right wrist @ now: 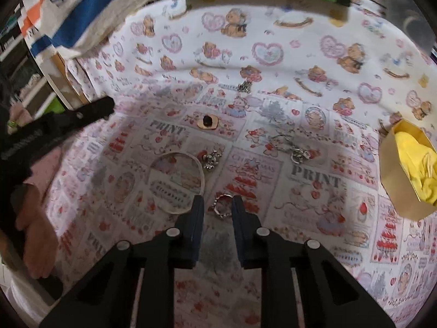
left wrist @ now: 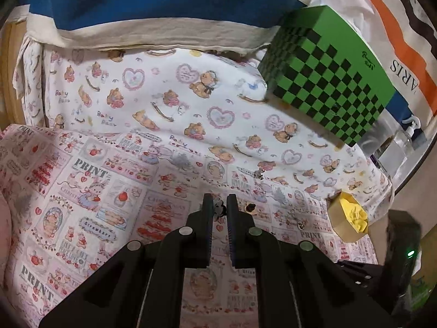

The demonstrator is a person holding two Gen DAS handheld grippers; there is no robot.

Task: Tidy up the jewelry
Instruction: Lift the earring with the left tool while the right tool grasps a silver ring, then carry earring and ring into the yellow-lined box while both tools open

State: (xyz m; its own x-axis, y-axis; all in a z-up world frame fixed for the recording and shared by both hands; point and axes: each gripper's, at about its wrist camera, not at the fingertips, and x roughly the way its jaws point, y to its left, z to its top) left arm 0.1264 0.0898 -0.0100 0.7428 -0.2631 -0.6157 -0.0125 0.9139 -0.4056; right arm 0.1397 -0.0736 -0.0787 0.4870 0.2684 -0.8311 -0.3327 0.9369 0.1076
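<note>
On top of a printed cloth [right wrist: 314, 180] with strawberries and "PRINT" lettering, the jewelry is scattered about; right gripper [right wrist: 217, 205] has its fingers narrowly apart on either side of a small beaded ring [right wrist: 221, 207] that lies flat on the cloth, not pinched as far as I can see; a thin bangle [right wrist: 176, 181] sits just left of it, touching the left finger's tip; a silver charm [right wrist: 211, 160] is beyond the bangle, a keyring cluster [right wrist: 293, 149] off to the right, a round pendant with a dark centre [right wrist: 207, 122] further back; left gripper [left wrist: 220, 206] has its fingers close together around a small silver piece [left wrist: 219, 208], looks gripped but honestly hard to tell; gold box [right wrist: 401, 164] with yellow tissue stands at the right edge, well apart from the ring; green checkered box [left wrist: 327, 82] at the back.
</note>
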